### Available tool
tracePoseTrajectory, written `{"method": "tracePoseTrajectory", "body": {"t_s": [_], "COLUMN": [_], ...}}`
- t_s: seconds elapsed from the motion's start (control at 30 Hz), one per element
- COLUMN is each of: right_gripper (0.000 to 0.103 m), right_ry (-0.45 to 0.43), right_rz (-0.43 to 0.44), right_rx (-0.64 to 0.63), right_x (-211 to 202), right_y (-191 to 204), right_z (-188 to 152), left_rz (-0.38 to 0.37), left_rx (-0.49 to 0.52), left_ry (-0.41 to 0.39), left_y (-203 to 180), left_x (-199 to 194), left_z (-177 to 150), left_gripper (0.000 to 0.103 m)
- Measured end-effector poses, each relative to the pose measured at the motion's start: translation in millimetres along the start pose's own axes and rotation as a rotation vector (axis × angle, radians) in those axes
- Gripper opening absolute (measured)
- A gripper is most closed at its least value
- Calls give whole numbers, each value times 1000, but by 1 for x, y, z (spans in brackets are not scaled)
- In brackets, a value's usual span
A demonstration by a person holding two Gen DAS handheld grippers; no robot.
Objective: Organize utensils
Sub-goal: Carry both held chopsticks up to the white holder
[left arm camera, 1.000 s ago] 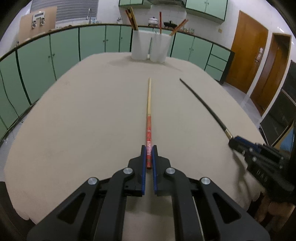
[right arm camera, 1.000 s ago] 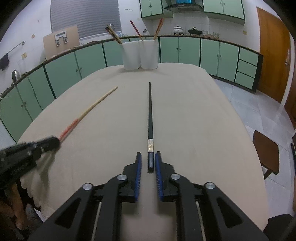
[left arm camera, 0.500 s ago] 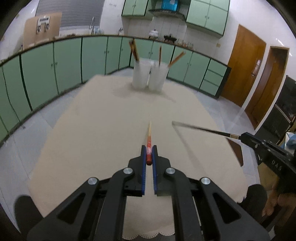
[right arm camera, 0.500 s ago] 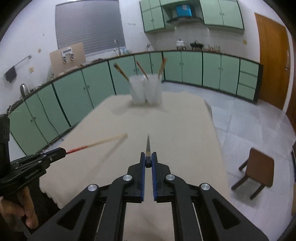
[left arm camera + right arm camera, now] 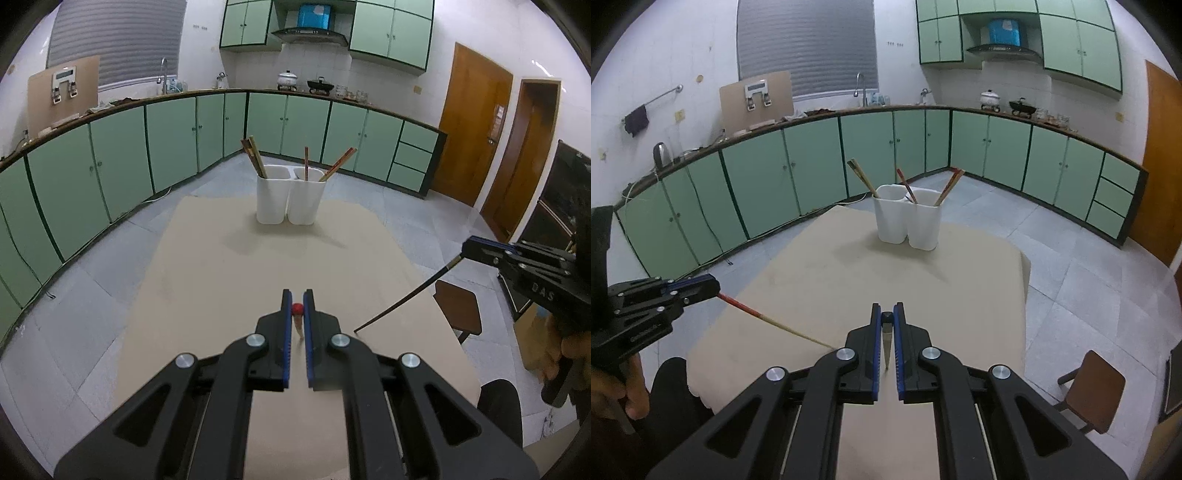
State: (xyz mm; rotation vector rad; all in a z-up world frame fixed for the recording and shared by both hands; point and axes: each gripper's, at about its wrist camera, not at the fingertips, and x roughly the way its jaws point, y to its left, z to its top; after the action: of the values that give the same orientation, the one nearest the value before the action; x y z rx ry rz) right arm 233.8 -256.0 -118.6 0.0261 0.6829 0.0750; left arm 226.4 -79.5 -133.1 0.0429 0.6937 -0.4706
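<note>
L claw [image 5: 297,310] is clamped on red chopstick [image 5: 746,310], R claw [image 5: 887,319] on black one [image 5: 402,304]; both held mid-frame, tips drooping. Cups [image 5: 290,199] upper-centre: sticks should be tipped upright before being dropped in.

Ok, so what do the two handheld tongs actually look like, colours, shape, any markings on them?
Both match. The left tongs and right tongs are matte black, built from angular links with triangular cut-outs and round silver pivot bolts. Each finger is lined with a ribbed blue pad. Seen from the side, the right tongs' body carries pale lettering, apparently "DAS", above a black pistol-style handle. No cables show.
</note>
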Motion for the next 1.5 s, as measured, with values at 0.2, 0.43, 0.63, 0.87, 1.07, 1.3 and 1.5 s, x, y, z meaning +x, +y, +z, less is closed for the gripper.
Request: {"method": "tracePoseTrajectory", "body": {"t_s": [0.2, 0.43, 0.63, 0.87, 1.07, 1.3, 1.5], "right_gripper": [7, 7, 6, 7, 6, 7, 7], "right_ry": [33, 61, 73, 72, 67, 58, 43], "right_rz": [26, 46, 53, 79, 88, 80, 63], "right_rx": [-14, -39, -58, -71, -76, -58, -34], "right_x": [8, 11, 11, 8, 9, 16, 29], "right_y": [-6, -10, -8, -8, -10, -22, -38], "right_z": [18, 35, 49, 85, 125, 173, 219], "left_rz": [-7, -22, -51, -86, -78, -56, -49], "left_rx": [44, 88, 119, 119, 97, 100, 74], "left_ry": [20, 26, 28, 59, 51, 49, 34], "left_y": [-2, -9, -12, -4, 8, 11, 19], "left_x": [5, 6, 7, 19, 26, 37, 50], "left_z": [14, 28, 42, 85, 126, 175, 223], "left_gripper": [5, 5, 5, 5, 5, 5, 5]}}
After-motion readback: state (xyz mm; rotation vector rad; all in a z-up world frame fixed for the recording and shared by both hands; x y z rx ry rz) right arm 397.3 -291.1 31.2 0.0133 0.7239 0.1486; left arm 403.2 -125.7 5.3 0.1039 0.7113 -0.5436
